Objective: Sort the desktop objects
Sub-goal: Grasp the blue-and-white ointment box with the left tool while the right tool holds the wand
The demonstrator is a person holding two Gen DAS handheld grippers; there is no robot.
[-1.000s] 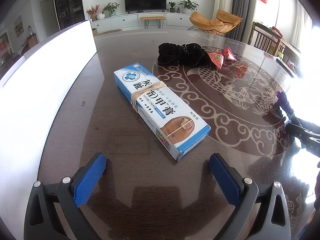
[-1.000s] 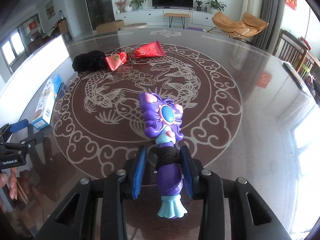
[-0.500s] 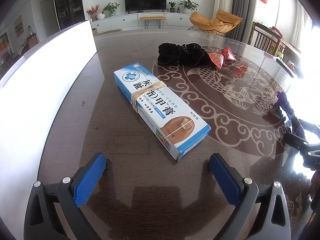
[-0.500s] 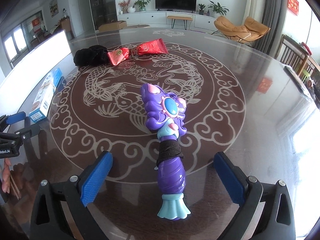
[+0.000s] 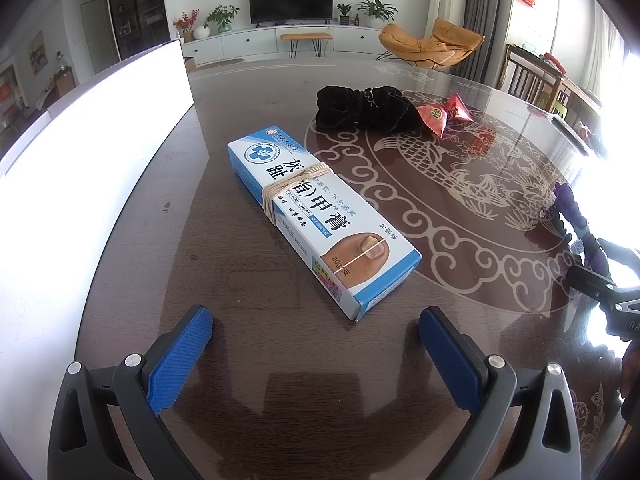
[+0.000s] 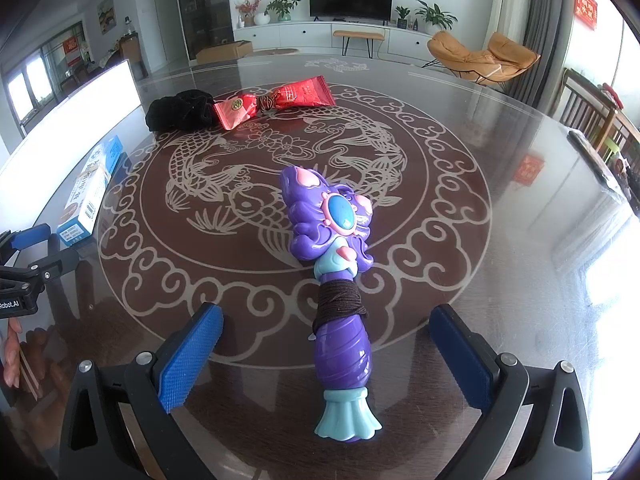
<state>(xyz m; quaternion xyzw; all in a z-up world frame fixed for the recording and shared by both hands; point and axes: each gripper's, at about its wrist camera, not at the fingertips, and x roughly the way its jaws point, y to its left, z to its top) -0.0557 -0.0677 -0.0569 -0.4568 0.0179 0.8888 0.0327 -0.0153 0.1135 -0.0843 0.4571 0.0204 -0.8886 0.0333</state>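
Table [image 6: 500, 240]: dark glossy wood, pale fish medallion.
Box [image 5: 320, 216]: beside medallion, "TOE NAIL CREAM", "20g".
Left gripper [image 5: 316, 344]: jaws wide.
Right gripper [image 6: 326, 344]: jaws wide around toy [image 6: 336, 276].

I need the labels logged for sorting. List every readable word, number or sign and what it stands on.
"灰趾指甲膏": large characters on the blue and white box.
"TOE NAIL CREAM": small line on the same box.
"加强版": by the toenail picture on the box.
"20g/支": over the toenail picture.
"Robot.AI": on the left claw body, start cut off.
Red packet: emblem and print too small to read.
Red wall hanging: blurred.
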